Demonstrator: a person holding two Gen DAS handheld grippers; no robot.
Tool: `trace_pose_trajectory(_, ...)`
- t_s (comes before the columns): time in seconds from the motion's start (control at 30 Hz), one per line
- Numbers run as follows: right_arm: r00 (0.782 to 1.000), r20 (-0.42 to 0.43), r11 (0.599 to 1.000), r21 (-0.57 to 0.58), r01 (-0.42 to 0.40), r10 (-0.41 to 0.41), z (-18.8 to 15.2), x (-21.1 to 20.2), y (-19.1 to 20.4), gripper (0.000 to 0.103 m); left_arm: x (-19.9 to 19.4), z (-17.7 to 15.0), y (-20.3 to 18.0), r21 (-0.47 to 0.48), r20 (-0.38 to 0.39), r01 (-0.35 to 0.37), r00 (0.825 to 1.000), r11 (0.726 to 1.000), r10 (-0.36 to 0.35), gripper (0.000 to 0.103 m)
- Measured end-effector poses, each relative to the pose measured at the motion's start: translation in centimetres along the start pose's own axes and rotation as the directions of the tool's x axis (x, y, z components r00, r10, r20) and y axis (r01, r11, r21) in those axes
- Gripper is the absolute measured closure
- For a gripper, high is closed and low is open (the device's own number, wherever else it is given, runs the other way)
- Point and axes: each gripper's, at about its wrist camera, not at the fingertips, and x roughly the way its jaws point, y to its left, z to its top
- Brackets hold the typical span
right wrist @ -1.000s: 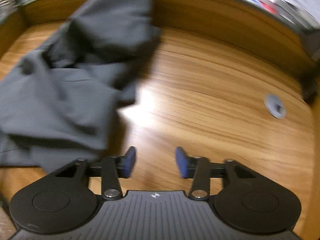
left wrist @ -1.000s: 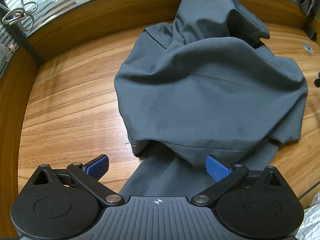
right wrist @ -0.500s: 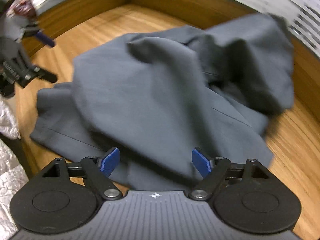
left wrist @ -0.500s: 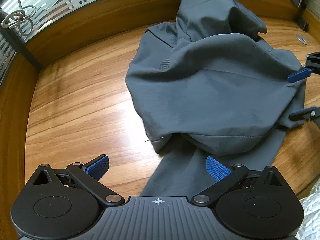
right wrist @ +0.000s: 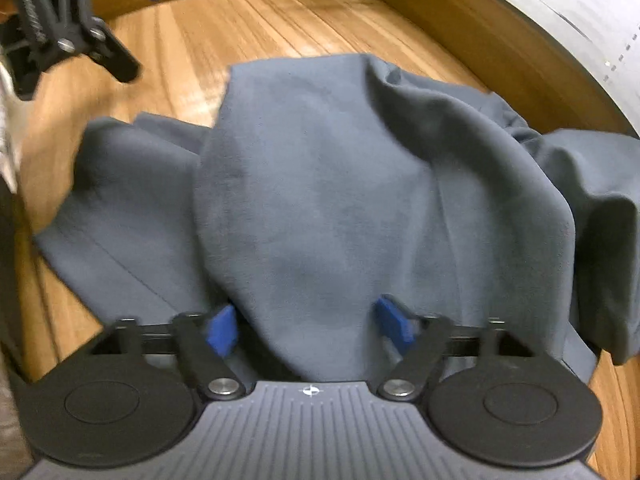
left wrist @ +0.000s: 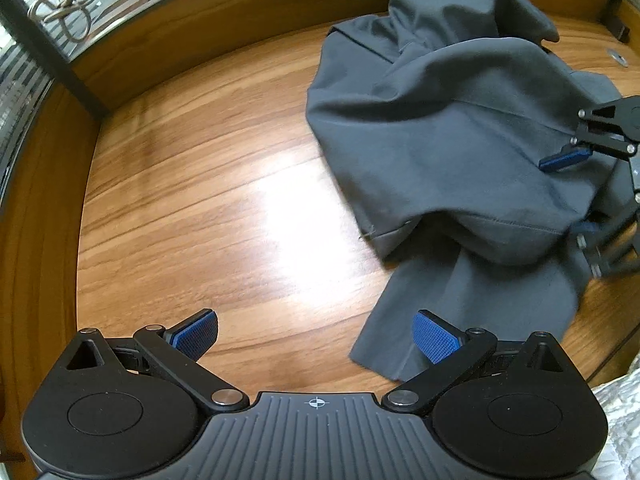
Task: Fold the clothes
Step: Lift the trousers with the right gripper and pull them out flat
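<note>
Two hand-held grippers are at work here, one in each of my hands. From my left wrist camera, my left hand-held gripper (left wrist: 316,336) stands spread wide above the wooden tabletop (left wrist: 208,208), nothing between its blue pads (left wrist: 436,340); the right-hand pad hangs over the near edge of the grey garment (left wrist: 452,148), whether touching it I cannot tell. The garment lies crumpled on the right half of the tabletop, bunched into a mound with a flatter flap running toward me. At the right edge of this view my right hand-held gripper (left wrist: 572,192) reaches in at the garment's side, one pad above the cloth, the other half hidden beneath a fold.

From my right wrist camera, the right hand-held gripper (right wrist: 308,328) has its jaws closing, with a rounded hump of the grey garment (right wrist: 328,200) bulging between the pads; the cloth fills the gap, but the blurred picture does not show the pads pressing it. The garment covers most of this view, tabletop (right wrist: 240,24) showing beyond. My left hand-held gripper (right wrist: 120,24) appears top left, blurred.
</note>
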Motion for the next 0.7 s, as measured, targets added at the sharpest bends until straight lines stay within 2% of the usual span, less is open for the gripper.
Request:
trace_pose_trajectory(0.03,1.000,-0.005,1.000,0.007,0.021,-0.021,-0.1,0.0,-0.2,0.057,0.1,-0.1,0.1,-0.005,-0.003,0.002,1.000,1.000,-0.002,0.000)
trace_pose_trajectory(0.07,0.999,-0.010,0.999,0.014,0.040,-0.039,-0.2,0.0,-0.4,0.065,0.2,-0.1,0.1,-0.008,-0.006,0.003,1.000,1.000,-0.003,0.000)
trace_pose_trajectory(0.13,0.999,-0.011,0.997,0.054,0.050,-0.050,-0.5,-0.6,-1.1,0.088,0.3,-0.2,-0.1,-0.011,-0.012,0.001,1.000,1.000,-0.001,0.000)
trace_pose_trajectory(0.17,0.998,-0.012,0.995,0.070,0.067,-0.066,-0.8,-1.1,-1.5,0.091,0.4,-0.2,-0.2,-0.010,-0.011,0.001,1.000,1.000,-0.001,0.000)
trace_pose_trajectory(0.3,0.989,-0.037,0.983,0.110,0.147,-0.144,-2.7,-3.1,-3.4,0.094,0.6,-0.2,-1.1,-0.014,0.004,0.011,1.000,1.000,-0.011,0.000)
trace_pose_trajectory(0.43,0.977,-0.091,0.964,0.169,0.207,-0.194,-6.1,-5.4,-6.5,0.094,0.5,-0.2,-2.8,0.011,0.020,0.012,1.000,1.000,-0.013,0.000)
trace_pose_trajectory(0.7,0.937,-0.242,0.930,0.209,0.303,-0.251,-14.7,-9.1,-11.8,0.094,0.3,0.4,-7.2,0.069,0.050,0.083,0.995,0.994,-0.086,0.000)
